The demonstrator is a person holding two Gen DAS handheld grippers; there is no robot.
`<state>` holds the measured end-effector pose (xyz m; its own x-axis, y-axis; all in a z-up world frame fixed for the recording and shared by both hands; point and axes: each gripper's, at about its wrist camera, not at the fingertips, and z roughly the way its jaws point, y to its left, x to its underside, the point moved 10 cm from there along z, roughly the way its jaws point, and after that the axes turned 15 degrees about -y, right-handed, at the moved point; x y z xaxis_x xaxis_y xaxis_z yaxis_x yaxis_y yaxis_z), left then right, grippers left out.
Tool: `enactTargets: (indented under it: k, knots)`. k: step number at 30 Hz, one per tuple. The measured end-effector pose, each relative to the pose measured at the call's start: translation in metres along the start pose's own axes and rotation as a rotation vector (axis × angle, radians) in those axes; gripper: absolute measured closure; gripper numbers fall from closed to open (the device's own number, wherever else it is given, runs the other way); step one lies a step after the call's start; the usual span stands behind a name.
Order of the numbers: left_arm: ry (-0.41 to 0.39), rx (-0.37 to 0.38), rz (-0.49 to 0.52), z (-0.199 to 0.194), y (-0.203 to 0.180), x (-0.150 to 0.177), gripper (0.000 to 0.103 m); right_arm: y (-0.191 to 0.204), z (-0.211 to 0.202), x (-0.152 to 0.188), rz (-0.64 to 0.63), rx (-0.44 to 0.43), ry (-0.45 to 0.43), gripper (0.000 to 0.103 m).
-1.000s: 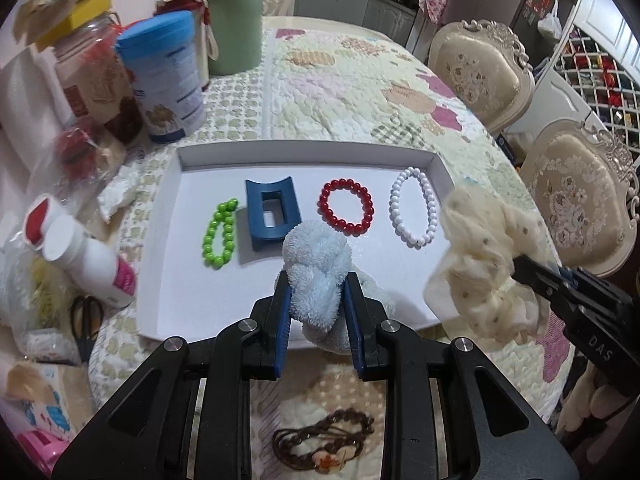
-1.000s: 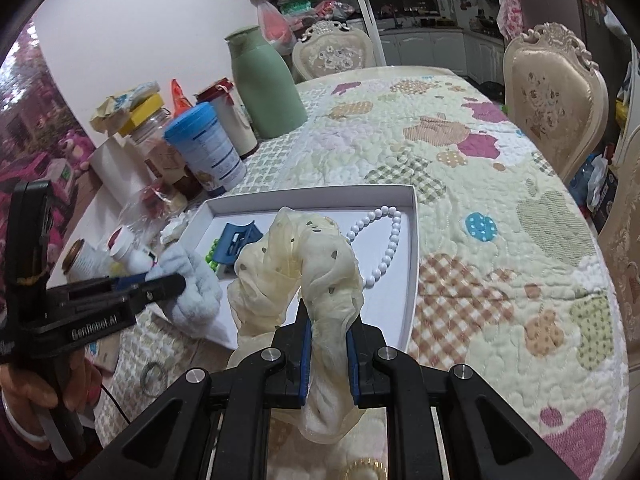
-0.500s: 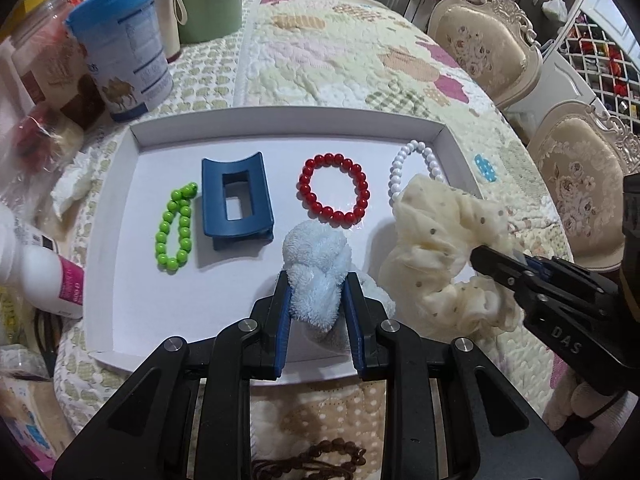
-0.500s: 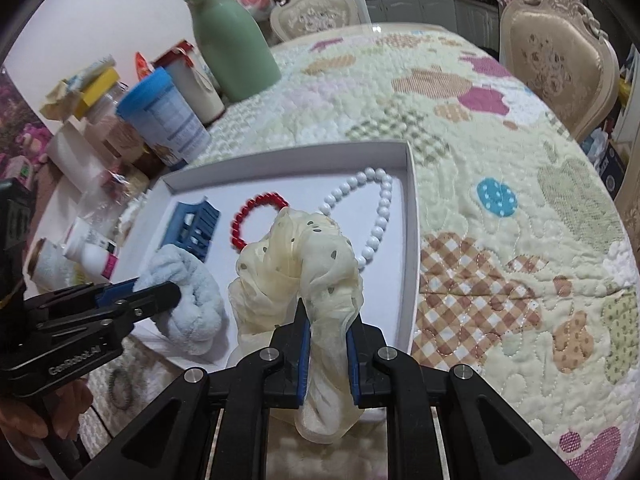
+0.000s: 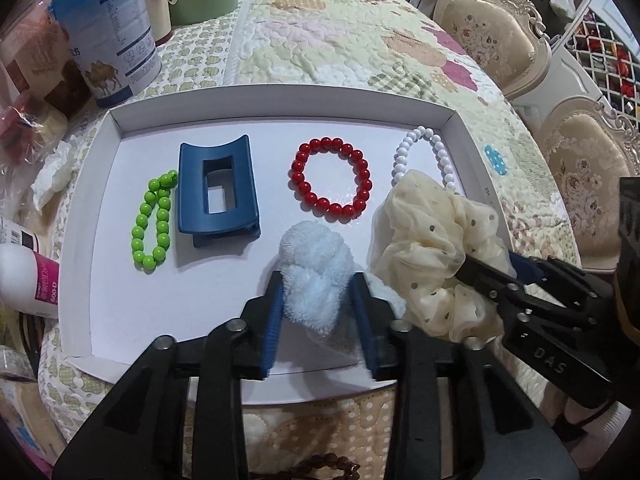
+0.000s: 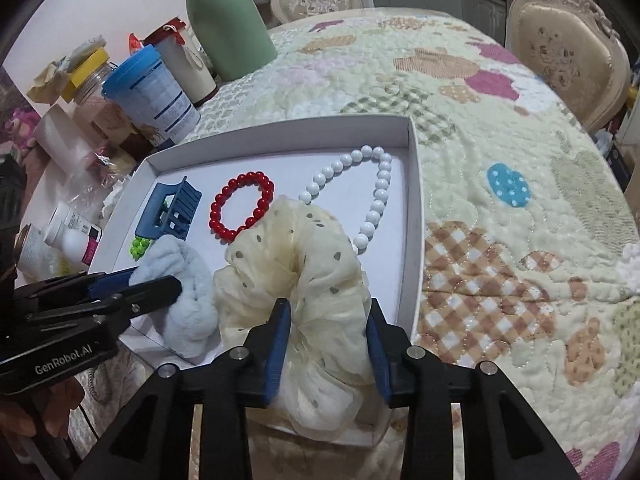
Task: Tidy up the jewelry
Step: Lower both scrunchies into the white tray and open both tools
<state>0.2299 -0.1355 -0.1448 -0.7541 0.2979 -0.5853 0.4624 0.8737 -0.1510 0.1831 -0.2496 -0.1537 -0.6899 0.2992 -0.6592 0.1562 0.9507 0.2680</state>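
A white tray holds a green bead bracelet, a blue hair claw, a red bead bracelet and a white bead bracelet. My left gripper has its jaws spread around a fluffy light-blue scrunchie resting on the tray's near part. My right gripper has its jaws spread around a cream dotted scrunchie lying on the tray's near right corner. The tray, the blue scrunchie and the left gripper also show in the right wrist view.
A blue-lidded tin, a green jug, jars and a white bottle crowd the table left of the tray. A brown bead bracelet lies on the quilt near me. Padded chairs stand at the right.
Both grippers moved forward and down onto the tray. Both sets of jaws have widened, so the blue and cream scrunchies now rest on the tray instead of being pinched.
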Motion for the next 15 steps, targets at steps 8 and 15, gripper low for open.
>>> enactTargets:
  k: [8, 15]
  knots:
    - [-0.021, -0.020, 0.022, -0.013, 0.002, 0.001, 0.055, -0.005, -0.029, -0.008, 0.041, 0.010, -0.056, 0.065]
    - [-0.062, -0.031, 0.037, -0.033, -0.003, -0.003, 0.054, -0.001, -0.051, -0.007, 0.062, 0.042, -0.088, 0.064]
